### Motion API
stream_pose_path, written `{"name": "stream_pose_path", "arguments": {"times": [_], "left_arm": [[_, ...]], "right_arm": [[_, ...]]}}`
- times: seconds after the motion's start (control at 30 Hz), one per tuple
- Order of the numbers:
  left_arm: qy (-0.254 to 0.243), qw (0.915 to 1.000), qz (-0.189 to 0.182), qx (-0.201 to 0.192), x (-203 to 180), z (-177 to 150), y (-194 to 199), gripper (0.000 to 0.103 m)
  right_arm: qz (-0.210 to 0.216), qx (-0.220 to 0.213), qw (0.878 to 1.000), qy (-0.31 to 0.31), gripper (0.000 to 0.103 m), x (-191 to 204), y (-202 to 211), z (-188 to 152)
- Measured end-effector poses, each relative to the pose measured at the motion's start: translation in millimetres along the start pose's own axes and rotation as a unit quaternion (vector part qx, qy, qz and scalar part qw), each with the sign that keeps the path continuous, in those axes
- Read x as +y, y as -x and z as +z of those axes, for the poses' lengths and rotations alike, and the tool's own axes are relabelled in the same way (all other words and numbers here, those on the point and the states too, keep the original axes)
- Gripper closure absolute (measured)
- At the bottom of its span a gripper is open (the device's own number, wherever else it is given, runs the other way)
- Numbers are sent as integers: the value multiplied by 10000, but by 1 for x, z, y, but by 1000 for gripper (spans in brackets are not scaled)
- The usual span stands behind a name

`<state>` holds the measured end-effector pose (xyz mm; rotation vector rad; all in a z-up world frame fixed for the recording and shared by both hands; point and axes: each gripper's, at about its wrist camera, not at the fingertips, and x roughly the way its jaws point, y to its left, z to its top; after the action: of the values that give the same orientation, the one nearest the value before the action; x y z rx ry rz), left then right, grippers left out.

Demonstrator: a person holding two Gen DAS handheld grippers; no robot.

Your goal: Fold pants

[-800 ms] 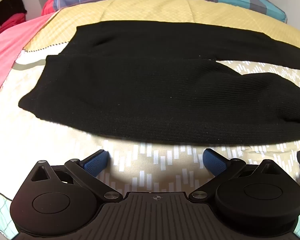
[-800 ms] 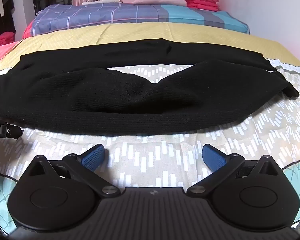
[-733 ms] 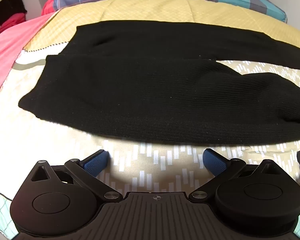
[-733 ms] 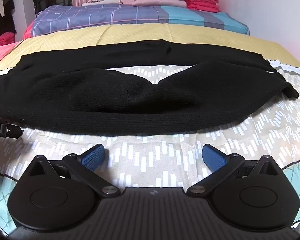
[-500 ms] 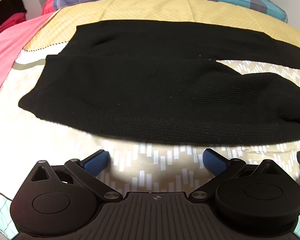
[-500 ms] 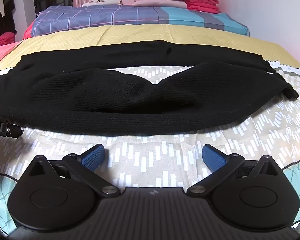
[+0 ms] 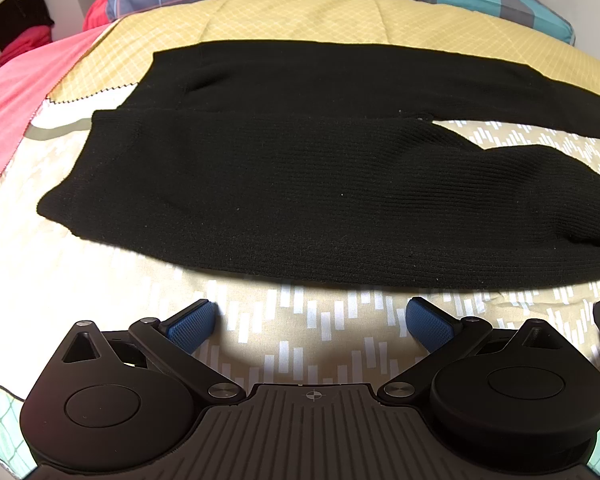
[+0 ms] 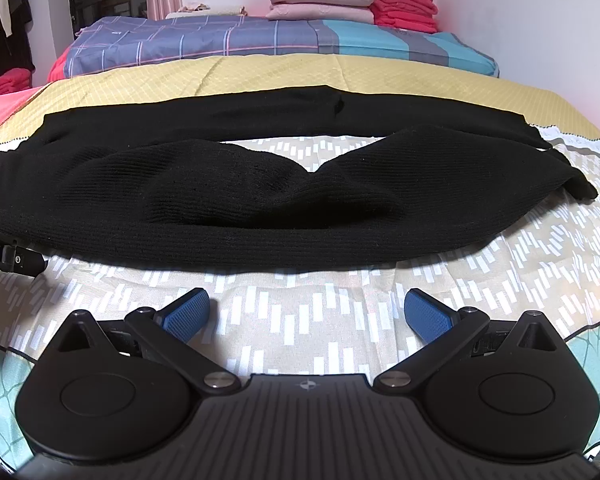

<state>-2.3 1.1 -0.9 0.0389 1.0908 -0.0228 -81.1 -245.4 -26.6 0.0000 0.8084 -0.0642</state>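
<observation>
Matt black ribbed-knit pants (image 7: 300,184) on a smooth printed cotton bedsheet (image 7: 100,272)

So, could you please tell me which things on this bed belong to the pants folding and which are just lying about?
Part of the job:
- black pants, spread across the bed
- left gripper, open, empty
- right gripper, open, empty

Just lying about:
- pink folded stack
- red folded stack
- plaid quilt
- hanging clothes

Bright indoor light, sharp, fisheye-warped edges
</observation>
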Motion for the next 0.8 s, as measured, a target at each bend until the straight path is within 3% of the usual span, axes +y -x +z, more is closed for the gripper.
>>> {"name": "stream_pose_path", "arguments": {"times": [0.8], "left_arm": [[0, 10000, 3, 25, -1, 0, 0, 0]], "right_arm": [[1, -60, 10000, -2, 0, 1, 3, -3]]}}
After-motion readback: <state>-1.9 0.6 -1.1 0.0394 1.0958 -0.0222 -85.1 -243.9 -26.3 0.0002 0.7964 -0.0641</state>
